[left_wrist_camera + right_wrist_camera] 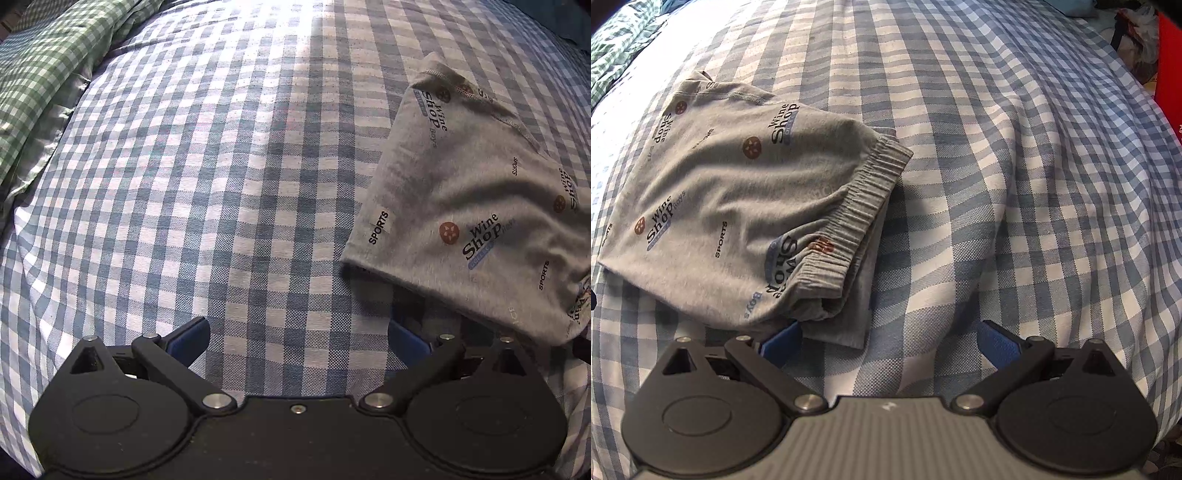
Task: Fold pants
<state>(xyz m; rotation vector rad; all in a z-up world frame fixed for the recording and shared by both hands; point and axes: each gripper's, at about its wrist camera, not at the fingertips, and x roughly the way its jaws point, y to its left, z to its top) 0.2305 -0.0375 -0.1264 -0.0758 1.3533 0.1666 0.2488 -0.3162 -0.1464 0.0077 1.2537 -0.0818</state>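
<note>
The pants [731, 192] lie as a compact folded bundle on the bed [997, 184], on its blue checked cover. The folding looks essentially done: the grey fabric is doubled over itself, with the elastic waistband [860, 206] stacked at the bundle's right edge and a lower layer peeking out beneath it.

Both tools are spread wide and hold nothing. The left tool [299, 336] hovers just left of the pants' near corner, over bare cover. The right tool [890, 336] sits at the pants' near edge, its left finger beside the waistband end, though I cannot tell whether it touches cloth.

The bundle's long axis runs from the near edge away toward a stitched hem [738, 96] at the far end, tilted slightly left in the right wrist view. The waistband side faces right.

A next move would probably be only a tidy-up: pressing the bulging top layer flat, or squaring the waistband over the layer under it.
</note>
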